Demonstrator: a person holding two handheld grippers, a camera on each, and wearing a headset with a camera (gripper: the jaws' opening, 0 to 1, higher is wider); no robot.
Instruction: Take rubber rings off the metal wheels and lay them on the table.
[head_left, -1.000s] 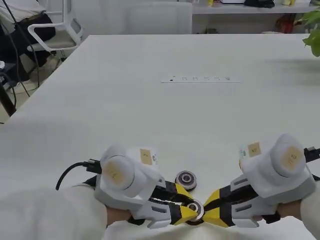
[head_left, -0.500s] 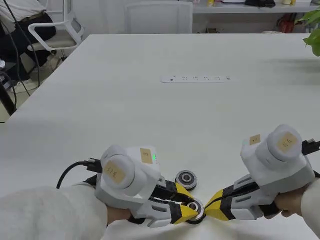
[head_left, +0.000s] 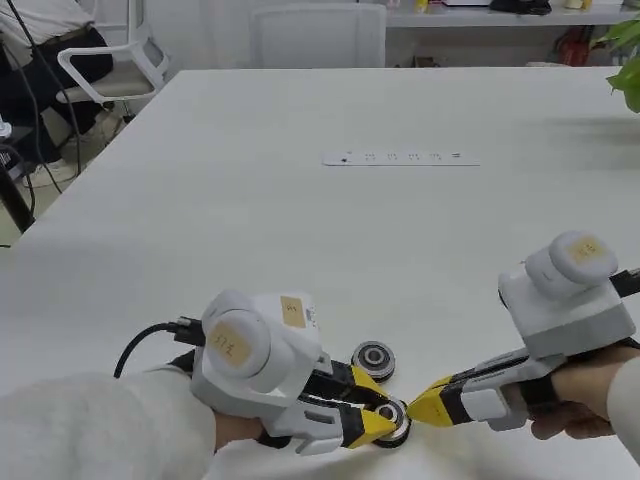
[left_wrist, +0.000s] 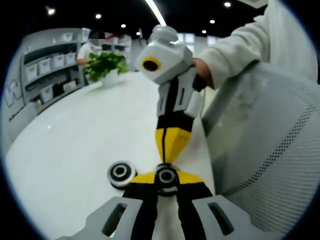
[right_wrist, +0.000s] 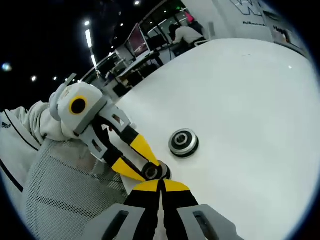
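Yellow jaw tips of the left hand-held gripper (head_left: 380, 424) are closed narrow on a small metal wheel (left_wrist: 166, 176), one tip on each side, holding it low over the table (head_left: 300, 230) near the edge closest to the person. The right hand-held gripper (right_wrist: 160, 186) points straight at the left one. Its jaws are pressed together with almost no gap, and their tips meet the held wheel's rim. Whether they pinch the rubber ring cannot be told. A second metal wheel (right_wrist: 183, 142) lies flat on the table just beyond the left hand-held gripper's tips, apart from both grippers, with its dark outer ring on. A white power strip (head_left: 400, 158) lies well ahead of both grippers.
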